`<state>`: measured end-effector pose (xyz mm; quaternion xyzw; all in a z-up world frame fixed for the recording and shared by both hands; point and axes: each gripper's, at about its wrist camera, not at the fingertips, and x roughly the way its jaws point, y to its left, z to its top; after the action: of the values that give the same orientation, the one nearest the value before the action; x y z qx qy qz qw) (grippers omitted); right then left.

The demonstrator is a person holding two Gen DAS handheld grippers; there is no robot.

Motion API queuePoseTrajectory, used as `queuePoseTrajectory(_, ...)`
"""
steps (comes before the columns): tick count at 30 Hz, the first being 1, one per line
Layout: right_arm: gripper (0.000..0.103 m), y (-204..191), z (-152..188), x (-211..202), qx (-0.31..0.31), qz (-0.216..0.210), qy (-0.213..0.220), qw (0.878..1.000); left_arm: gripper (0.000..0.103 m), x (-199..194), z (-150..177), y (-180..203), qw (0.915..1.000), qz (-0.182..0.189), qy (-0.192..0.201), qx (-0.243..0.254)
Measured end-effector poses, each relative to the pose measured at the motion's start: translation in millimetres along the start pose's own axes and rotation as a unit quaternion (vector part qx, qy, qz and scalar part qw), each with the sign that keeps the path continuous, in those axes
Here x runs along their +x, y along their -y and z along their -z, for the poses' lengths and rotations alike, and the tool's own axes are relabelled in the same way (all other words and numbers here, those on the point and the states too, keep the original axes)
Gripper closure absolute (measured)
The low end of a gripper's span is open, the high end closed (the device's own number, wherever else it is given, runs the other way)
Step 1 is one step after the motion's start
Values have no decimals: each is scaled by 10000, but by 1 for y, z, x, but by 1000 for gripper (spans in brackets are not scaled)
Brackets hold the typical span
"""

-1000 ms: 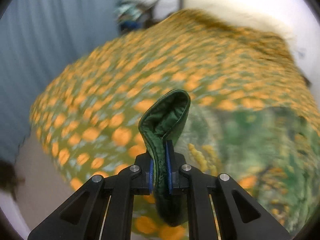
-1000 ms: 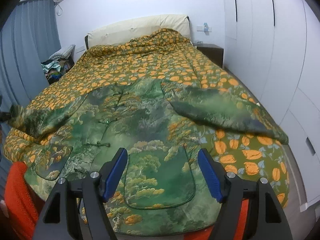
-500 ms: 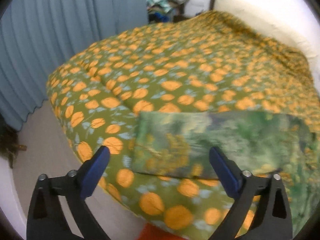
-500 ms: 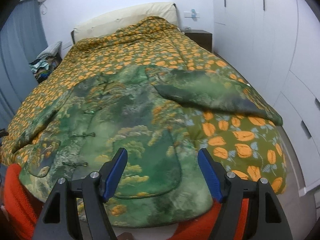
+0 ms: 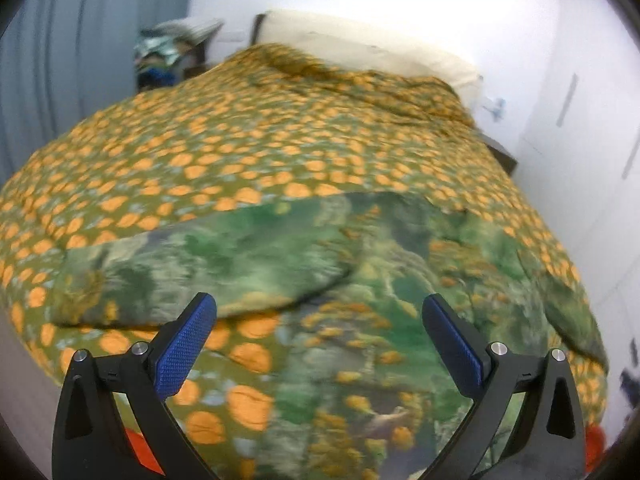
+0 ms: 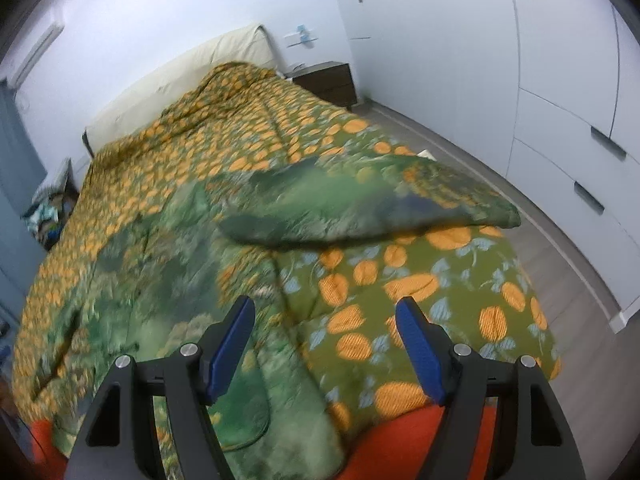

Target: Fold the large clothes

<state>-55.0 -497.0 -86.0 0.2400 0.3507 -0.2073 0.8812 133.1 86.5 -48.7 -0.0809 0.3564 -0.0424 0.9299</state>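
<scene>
A green landscape-print jacket (image 6: 168,280) lies spread flat, front up, on a bed with an orange-and-green quilt (image 6: 248,120). Its right sleeve (image 6: 360,208) stretches out toward the bed's right edge. In the left wrist view the jacket's left sleeve (image 5: 192,264) lies flat on the quilt (image 5: 280,132), pointing left. My left gripper (image 5: 320,340) is open and empty, held above the jacket's lower left part. My right gripper (image 6: 326,344) is open and empty, above the jacket's right hem and the quilt beside it.
An orange-red sheet (image 6: 400,440) shows under the quilt at the bed's foot. White wardrobes (image 6: 560,80) and a dark nightstand (image 6: 324,80) stand on the right. Grey curtains (image 5: 60,60) and a pile of clothes (image 5: 168,56) are on the left. A cream headboard (image 5: 360,52) is at the back.
My left gripper let go of the left sleeve cuff, opened, and swung right toward the jacket's body. My right gripper stayed open and turned right toward the right sleeve.
</scene>
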Motion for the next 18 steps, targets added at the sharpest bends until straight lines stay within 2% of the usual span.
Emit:
queuePoseTrajectory(4,30,31,-21,18,557,-195,60,9982,1,16,22,21,9993,26,-89,356)
queuePoseTrajectory(7,30,55,-32,41,1148,-442,37,9924,1,26,31,19,9991,73,-248,330)
queuePoseTrajectory(13,30,93,-42,106,2372,-1152,-187,9644,1,30,41,2,9989,123,-395,-221)
queuePoseTrajectory(18,30,123,-43,155,3270,-1176,-257,9373,1,29,47,-7,9988,-73,-371,-313)
